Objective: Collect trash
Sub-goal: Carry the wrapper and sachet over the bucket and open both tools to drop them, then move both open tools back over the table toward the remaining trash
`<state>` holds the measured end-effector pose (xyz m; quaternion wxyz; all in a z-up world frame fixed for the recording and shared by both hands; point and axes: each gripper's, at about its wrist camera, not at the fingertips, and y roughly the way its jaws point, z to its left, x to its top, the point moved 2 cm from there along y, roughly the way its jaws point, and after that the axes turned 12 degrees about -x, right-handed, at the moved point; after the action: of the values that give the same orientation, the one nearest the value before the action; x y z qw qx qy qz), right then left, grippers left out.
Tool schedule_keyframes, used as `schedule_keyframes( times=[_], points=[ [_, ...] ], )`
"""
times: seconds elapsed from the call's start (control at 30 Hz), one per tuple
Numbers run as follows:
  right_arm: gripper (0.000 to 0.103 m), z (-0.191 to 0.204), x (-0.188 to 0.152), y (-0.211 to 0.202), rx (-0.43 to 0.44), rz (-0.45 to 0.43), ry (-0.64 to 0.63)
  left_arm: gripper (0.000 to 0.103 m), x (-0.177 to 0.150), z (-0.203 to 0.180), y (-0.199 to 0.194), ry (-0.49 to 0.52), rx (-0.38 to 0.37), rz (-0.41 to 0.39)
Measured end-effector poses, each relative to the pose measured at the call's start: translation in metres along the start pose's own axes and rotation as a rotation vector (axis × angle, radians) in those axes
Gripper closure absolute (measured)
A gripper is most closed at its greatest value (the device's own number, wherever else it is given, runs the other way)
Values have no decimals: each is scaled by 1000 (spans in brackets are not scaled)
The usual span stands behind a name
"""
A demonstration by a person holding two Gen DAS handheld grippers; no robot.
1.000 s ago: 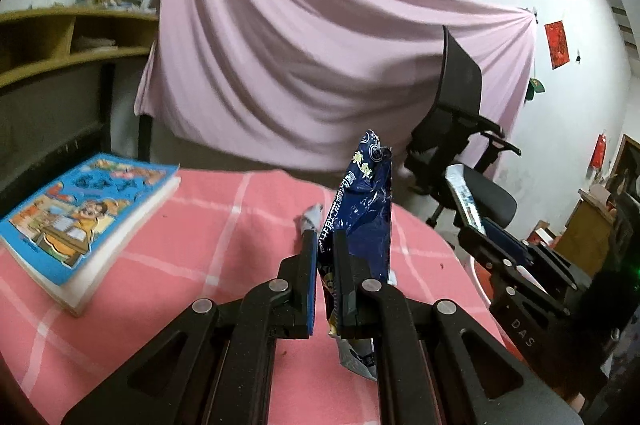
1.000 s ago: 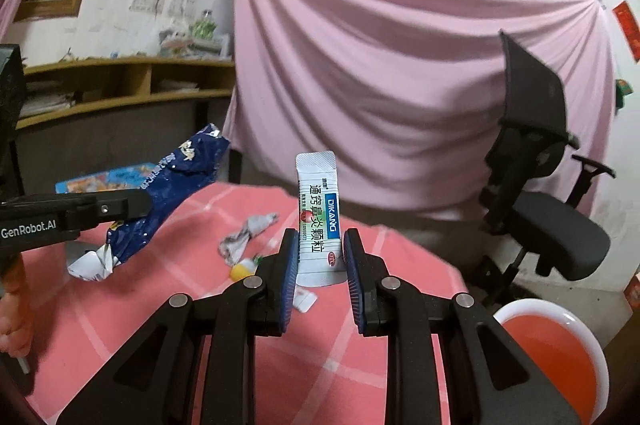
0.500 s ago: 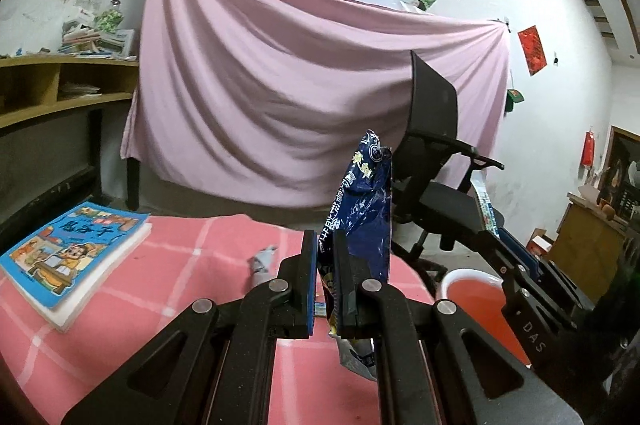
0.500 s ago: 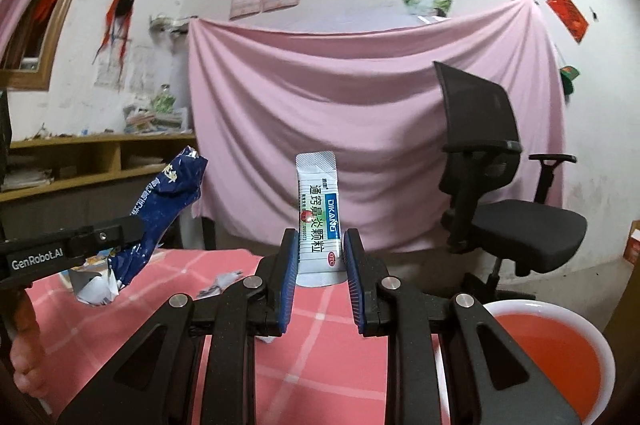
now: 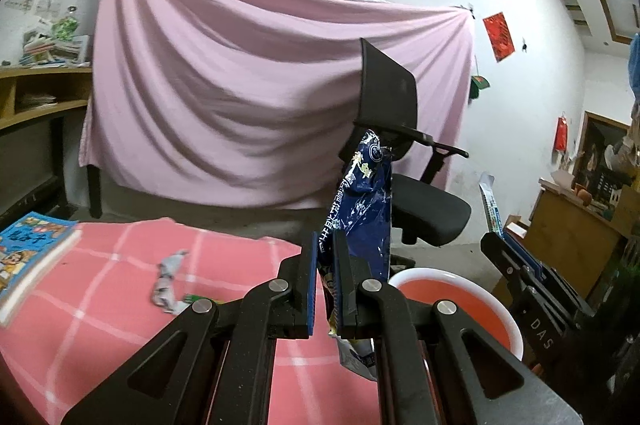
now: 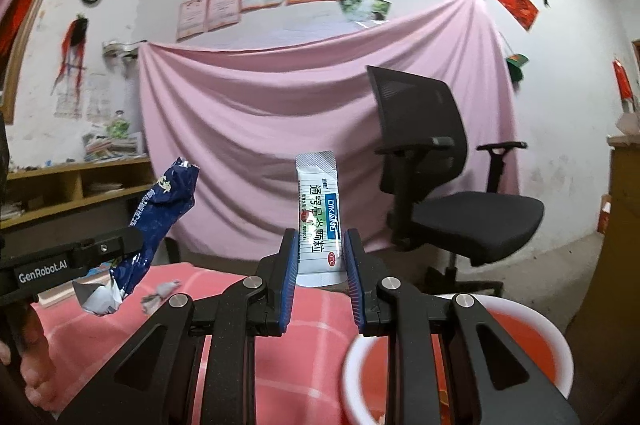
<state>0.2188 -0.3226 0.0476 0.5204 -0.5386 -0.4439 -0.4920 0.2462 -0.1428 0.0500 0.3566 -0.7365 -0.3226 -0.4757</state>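
A crumpled dark-blue foil snack wrapper is pinched upright by the left gripper. A white medicine sachet is clamped between the right gripper fingers, above the desk edge, near the red basin.

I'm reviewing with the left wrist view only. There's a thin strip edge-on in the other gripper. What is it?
Observer: A white sachet with green and blue print, held upright in the right gripper, with the jaws closed on its sides.
Operator: Where's the basin from there?
Observer: The red basin is low and to the right, partly behind that gripper's frame.
Operator: And my blue wrapper?
Observer: The blue wrapper has a crumpled silver end hanging below the left gripper.
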Motion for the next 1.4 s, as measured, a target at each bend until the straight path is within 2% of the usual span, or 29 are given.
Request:
schedule_keyframes(
  times=[0.4, 0.67, 1.17, 1.27, 1.4],
  points=[
    [82, -63, -2, 14, -93, 108, 157, 98, -9, -45, 52, 19, -72, 79],
    [82, -97, -7, 18, -137, 159, 238, 98, -20, -65, 79, 30, -112, 172],
    [82, -120, -20, 33, -141, 269, 310, 98, -44, -77, 121, -30, -163, 351],
    [82, -123, -21, 36, -141, 283, 314, 95, -48, -77, 130, -36, -159, 394],
    [81, -124, -22, 37, -140, 293, 318, 84, -53, -75, 132, -51, -163, 410]
  ],
)
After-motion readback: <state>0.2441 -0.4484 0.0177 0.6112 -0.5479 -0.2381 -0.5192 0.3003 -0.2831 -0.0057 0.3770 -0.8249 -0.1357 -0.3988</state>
